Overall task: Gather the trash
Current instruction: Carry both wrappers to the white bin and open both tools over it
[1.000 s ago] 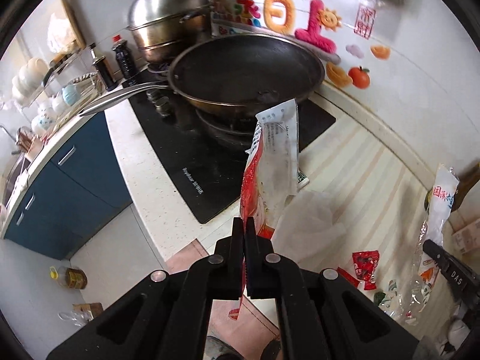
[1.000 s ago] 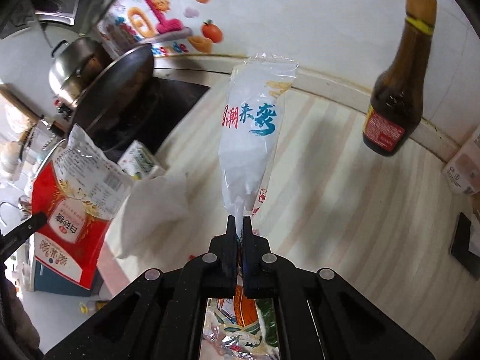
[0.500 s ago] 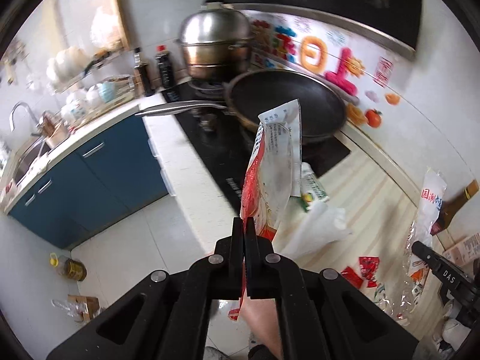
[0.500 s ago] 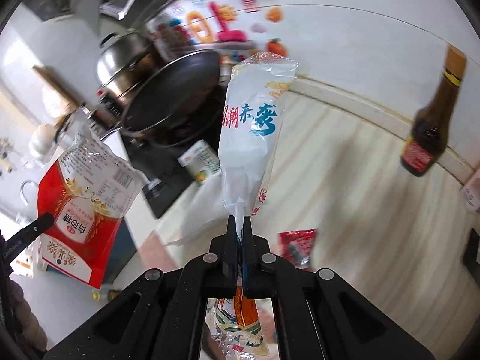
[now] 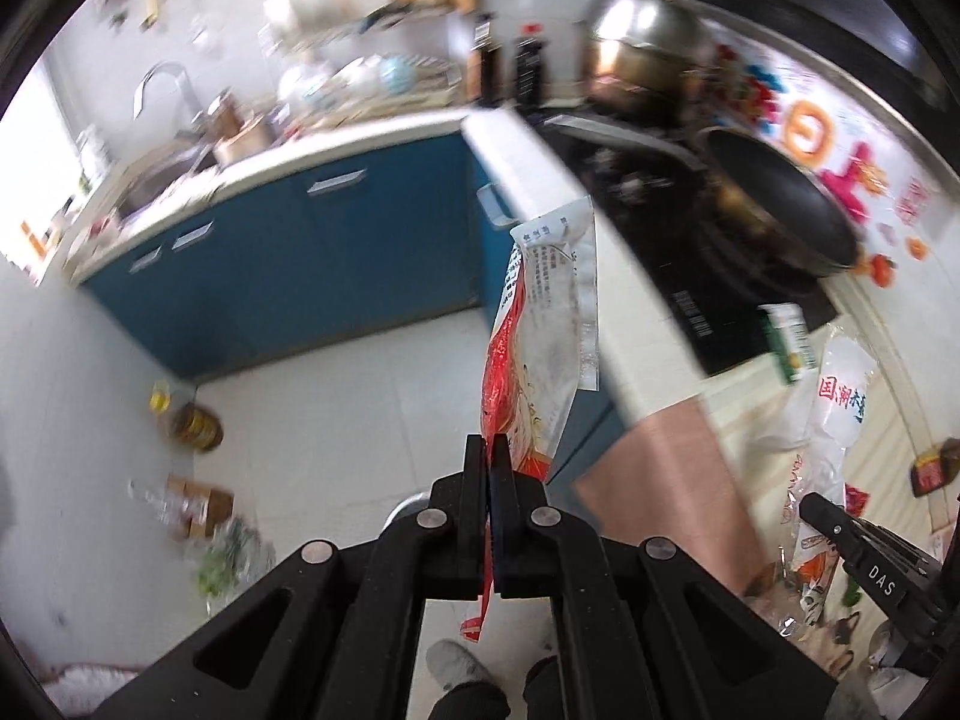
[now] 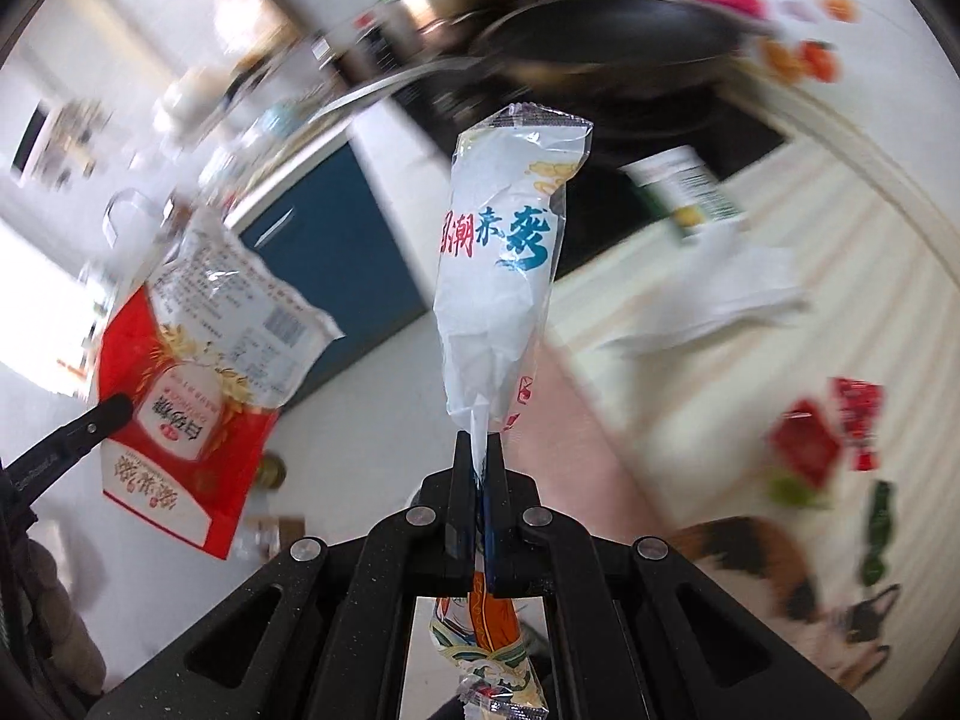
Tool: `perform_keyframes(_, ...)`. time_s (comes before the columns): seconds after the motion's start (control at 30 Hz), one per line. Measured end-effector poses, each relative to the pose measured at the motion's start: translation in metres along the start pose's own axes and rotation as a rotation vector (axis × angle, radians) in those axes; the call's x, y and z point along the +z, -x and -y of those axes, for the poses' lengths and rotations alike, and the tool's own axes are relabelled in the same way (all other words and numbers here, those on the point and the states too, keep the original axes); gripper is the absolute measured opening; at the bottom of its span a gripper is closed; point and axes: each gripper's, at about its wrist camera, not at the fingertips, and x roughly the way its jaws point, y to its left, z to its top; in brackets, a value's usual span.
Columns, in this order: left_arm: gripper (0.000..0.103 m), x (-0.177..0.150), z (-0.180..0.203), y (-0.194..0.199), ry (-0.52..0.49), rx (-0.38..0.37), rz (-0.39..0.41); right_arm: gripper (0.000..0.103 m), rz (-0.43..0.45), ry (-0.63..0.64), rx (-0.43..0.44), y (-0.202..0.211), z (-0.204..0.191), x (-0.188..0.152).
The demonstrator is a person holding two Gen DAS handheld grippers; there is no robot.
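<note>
My left gripper [image 5: 491, 450] is shut on a red and white food bag [image 5: 543, 342], held upright in the air off the counter edge, above the floor. The same bag shows in the right wrist view [image 6: 198, 384]. My right gripper [image 6: 478, 450] is shut on a white plastic wrapper with red and blue characters [image 6: 504, 264], also held upright in the air; it shows in the left wrist view [image 5: 831, 420]. On the striped counter lie red wrapper scraps [image 6: 828, 438], a white crumpled bag [image 6: 720, 294] and a green and white carton [image 6: 690, 189].
A black frying pan [image 5: 780, 204] sits on the black hob [image 5: 678, 276] with a steel pot [image 5: 642, 42] behind. Blue cabinets [image 5: 288, 276] line the far wall. Bottles and boxes [image 5: 186, 426] stand on the white floor. A dark sauce bottle [image 5: 933, 468] is at the right.
Both grippers have swung left and back from the counter with their bags still held. The view now takes in the floor and blue cabinets, and the background is blurred by motion.
</note>
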Motion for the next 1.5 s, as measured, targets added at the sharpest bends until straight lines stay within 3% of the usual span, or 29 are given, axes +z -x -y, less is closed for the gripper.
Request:
perform_keyframes(0.23, 0.0, -0.04, -0.075, -0.056, 0.127, 0.036, -0.137, 0.001, -0.139, 0.119, 0.039, -0.086, -0.075, -0.033)
perform_keyframes(0.47, 0.0, -0.108, -0.14, -0.177, 0.276, 0.034, -0.352, 0.001, -0.31, 0.137, 0.049, -0.221, -0.098, -0.081)
perform_keyframes(0.8, 0.0, -0.233, -0.181, -0.43, 0.41, -0.016, -0.629, 0.001, -0.524, 0.12, 0.071, -0.47, -0.048, -0.188)
perform_keyframes(0.97, 0.0, -0.285, -0.193, -0.53, 0.47, -0.063, -0.721, 0.001, -0.659, 0.105, 0.098, -0.591, -0.019, -0.241)
perform_keyframes(1.1, 0.0, -0.306, -0.194, -0.578, 0.514, -0.119, -0.769, 0.001, -0.755, 0.087, 0.091, -0.658, 0.002, -0.271)
perform_keyframes(1.23, 0.003, -0.307, -0.19, -0.593, 0.494, -0.132, -0.802, 0.002, -0.839, 0.09, 0.071, -0.705, 0.018, -0.289)
perform_keyframes(1.27, 0.006, -0.306, -0.189, -0.591, 0.475, -0.118, -0.798, 0.005, -0.856, 0.098, 0.063, -0.711, 0.02, -0.289)
perform_keyframes(1.3, 0.006, -0.303, -0.188, -0.59, 0.453, -0.098, -0.793, 0.018, -0.86, 0.102, 0.055, -0.715, 0.021, -0.286)
perform_keyframes(1.33, 0.009, -0.3, -0.188, -0.586, 0.429, -0.082, -0.786, 0.03, -0.857, 0.104, 0.047, -0.717, 0.021, -0.284)
perform_keyframes(1.37, 0.027, -0.298, -0.189, -0.581, 0.411, -0.072, -0.777, 0.054, -0.855, 0.103, 0.049, -0.717, 0.019, -0.281)
perform_keyframes(1.4, 0.062, -0.297, -0.191, -0.578, 0.406, -0.063, -0.768, 0.073, -0.853, 0.102, 0.053, -0.718, 0.014, -0.279)
perform_keyframes(1.47, 0.103, -0.291, -0.195, -0.568, 0.391, -0.031, -0.733, 0.076, -0.847, 0.102, 0.049, -0.711, 0.006, -0.271)
perform_keyframes(1.5, 0.103, -0.288, -0.195, -0.564, 0.386, -0.013, -0.714, 0.076, -0.844, 0.111, 0.04, -0.706, 0.002, -0.268)
